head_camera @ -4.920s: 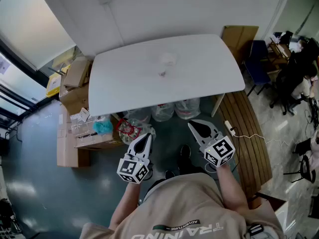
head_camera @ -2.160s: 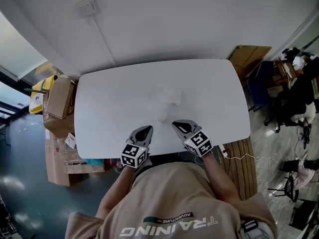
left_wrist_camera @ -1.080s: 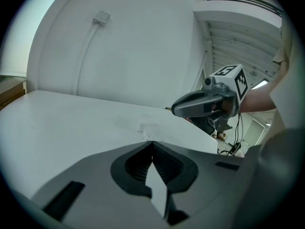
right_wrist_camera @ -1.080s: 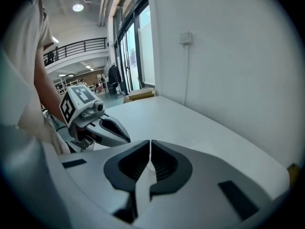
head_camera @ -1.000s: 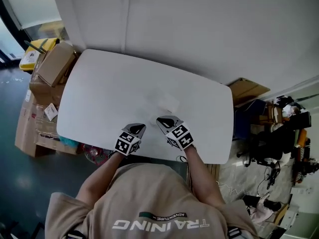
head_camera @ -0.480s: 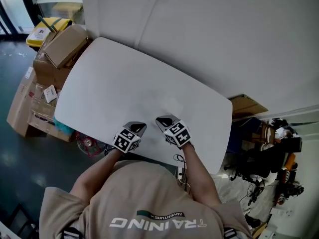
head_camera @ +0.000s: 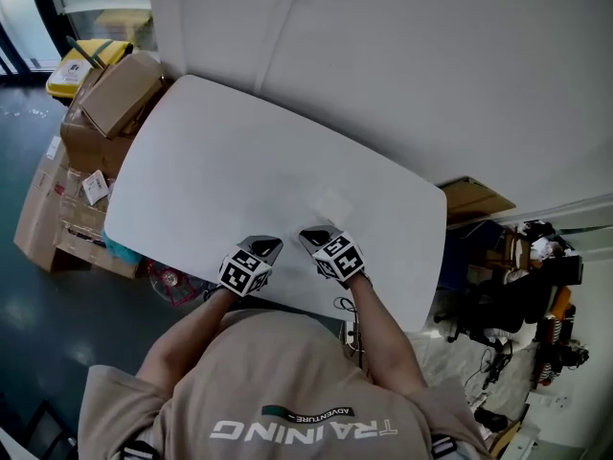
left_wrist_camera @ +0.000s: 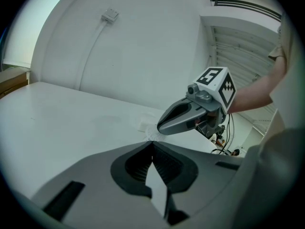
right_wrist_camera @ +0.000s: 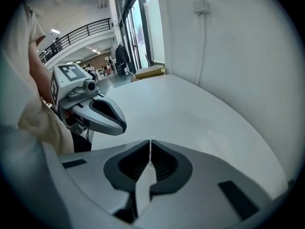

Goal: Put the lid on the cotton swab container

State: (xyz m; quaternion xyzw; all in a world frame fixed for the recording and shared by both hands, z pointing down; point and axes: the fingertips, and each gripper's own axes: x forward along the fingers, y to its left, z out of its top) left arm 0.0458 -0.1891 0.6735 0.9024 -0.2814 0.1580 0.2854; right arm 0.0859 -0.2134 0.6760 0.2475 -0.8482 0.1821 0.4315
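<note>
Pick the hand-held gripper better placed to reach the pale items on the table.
Probably right: the right hand-held gripper sits closer to the pale items than the left hand-held gripper. Both shut.

A white, round-cornered worktop (head_camera: 220,185) stands before a plain white wall (head_camera: 431,75) — a small white wall box (left_wrist_camera: 110,15) with a cable run is mounted there. Brown cardboard boxes (head_camera: 115,99) crowd its left edge, on a glossy dark teal floor (head_camera: 38,314).
</note>
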